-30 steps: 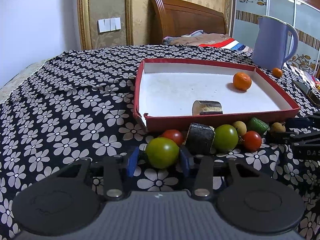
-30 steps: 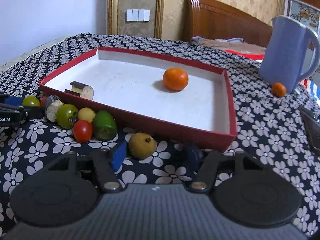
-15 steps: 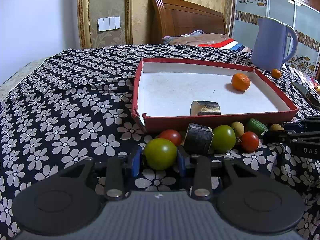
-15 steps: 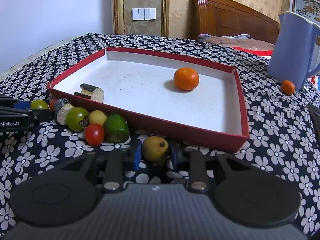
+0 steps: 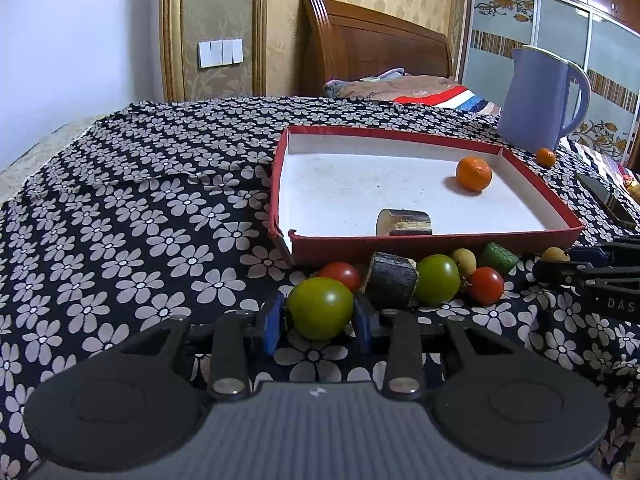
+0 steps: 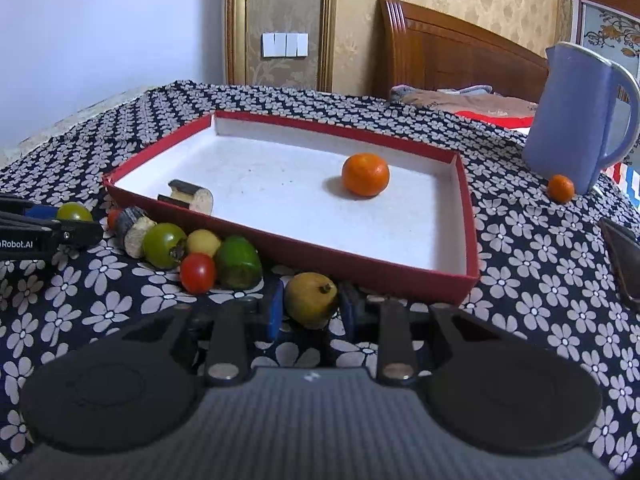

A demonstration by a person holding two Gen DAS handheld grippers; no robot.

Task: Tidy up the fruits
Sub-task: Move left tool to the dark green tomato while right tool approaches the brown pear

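Note:
My left gripper [image 5: 318, 322] is shut on a green tomato [image 5: 320, 307], lifted just in front of the red tray [image 5: 436, 242]. My right gripper [image 6: 311, 312] is shut on a yellow-brown fruit [image 6: 312, 299] near the tray's front edge [image 6: 304, 254]. The tray holds an orange [image 6: 365, 174] and a dark cut piece [image 6: 191, 196]. On the cloth beside the tray lie a red tomato [image 6: 197, 273], a green tomato [image 6: 163, 245], a small yellow fruit [image 6: 203, 242], a green cut piece [image 6: 239, 262] and a dark cut piece [image 5: 391, 280].
A blue jug [image 6: 580, 114] stands at the back right with a small orange [image 6: 561, 188] at its foot. A dark flat object [image 6: 622, 256] lies at the right edge. The flowered cloth [image 5: 140, 200] covers the table. A bed headboard [image 5: 372, 52] is behind.
Both grippers closed onto their fruits: the left on the green tomato, the right on the yellow-brown fruit. Both have risen slightly with the fruit held.

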